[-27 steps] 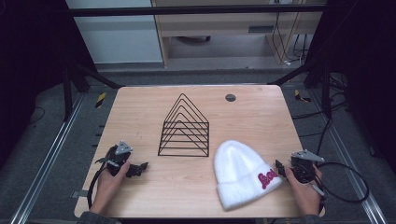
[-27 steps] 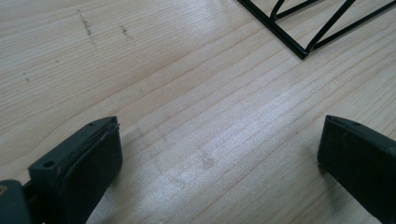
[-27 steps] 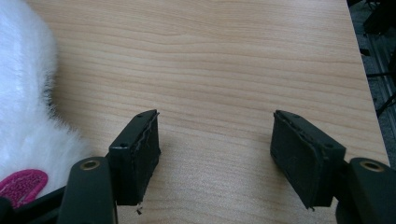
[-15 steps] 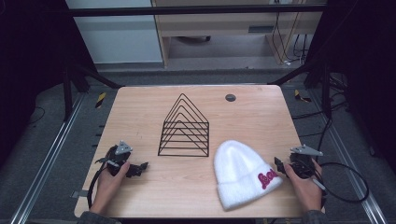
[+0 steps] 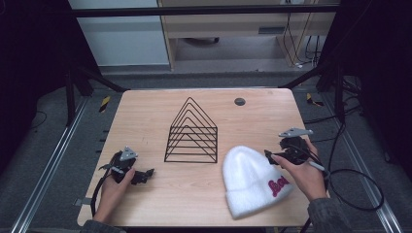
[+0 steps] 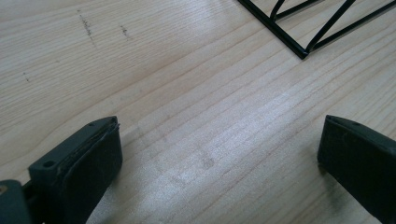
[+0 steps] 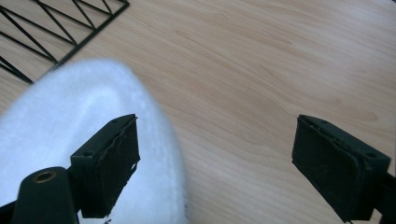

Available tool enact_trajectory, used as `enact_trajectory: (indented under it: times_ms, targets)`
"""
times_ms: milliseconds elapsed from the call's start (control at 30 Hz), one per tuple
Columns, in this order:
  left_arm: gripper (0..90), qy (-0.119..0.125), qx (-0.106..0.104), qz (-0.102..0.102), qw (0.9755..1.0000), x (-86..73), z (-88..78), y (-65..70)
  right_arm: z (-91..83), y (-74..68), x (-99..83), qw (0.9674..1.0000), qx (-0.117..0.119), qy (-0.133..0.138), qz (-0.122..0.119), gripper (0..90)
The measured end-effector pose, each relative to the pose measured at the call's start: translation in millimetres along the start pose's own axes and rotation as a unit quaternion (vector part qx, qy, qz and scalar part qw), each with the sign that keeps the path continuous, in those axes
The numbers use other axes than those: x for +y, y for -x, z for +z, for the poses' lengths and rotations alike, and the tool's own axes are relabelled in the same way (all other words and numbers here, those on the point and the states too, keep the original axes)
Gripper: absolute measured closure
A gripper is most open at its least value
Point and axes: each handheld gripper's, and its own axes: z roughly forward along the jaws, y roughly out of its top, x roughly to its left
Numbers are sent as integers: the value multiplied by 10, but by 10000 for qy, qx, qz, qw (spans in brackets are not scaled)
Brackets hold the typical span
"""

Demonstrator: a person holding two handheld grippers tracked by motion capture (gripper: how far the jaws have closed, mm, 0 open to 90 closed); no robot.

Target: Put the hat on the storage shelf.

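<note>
A white knit beanie (image 5: 250, 179) with red lettering lies at the table's front right. My right gripper (image 5: 272, 157) hovers at its right edge, pointing left, jaws open. In the right gripper view the beanie (image 7: 70, 121) sits under the left jaw, while the right jaw is over bare wood; the right gripper (image 7: 215, 168) holds nothing. A black wire rack (image 5: 192, 133) with peaked dividers stands mid-table. My left gripper (image 5: 144, 175) rests on the wood at the front left, open and apart from the rack. The left gripper view has the left gripper (image 6: 219, 154) over bare wood, with a rack corner (image 6: 303, 46) ahead.
A small dark round disc (image 5: 239, 101) sits on the wooden table (image 5: 145, 121) near the far edge. Cables trail from both grippers, the right one looping off the table's right side (image 5: 359, 189). The rack's base (image 7: 60, 28) lies beyond the beanie.
My right gripper has moved away from the front edge, farther up the beanie's right side and slightly left. The left gripper has stayed put.
</note>
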Motion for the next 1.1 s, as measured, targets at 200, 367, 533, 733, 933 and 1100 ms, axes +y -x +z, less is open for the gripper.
enact_trajectory:
  times_ms: [200,367,533,733,933,1100]
  targets:
    - [0,-1,2,14,10000,1,-1,-2,114,-141,227,9991,244,-174,-283,211]
    - [0,-2,1,4,10000,0,-1,0,224,-207,332,9981,377,-302,-384,259]
    - [0,-6,-2,2,10000,0,-1,0,335,-257,408,9963,569,-441,-459,350]
    - [0,-4,-4,8,10000,0,-1,0,494,-294,439,9943,755,-628,-405,382]
    - [0,-3,-4,6,10000,0,-1,0,596,-299,461,9939,791,-686,-339,359]
    - [0,-5,-3,17,10000,0,-1,-1,699,-337,464,9919,918,-800,-358,356]
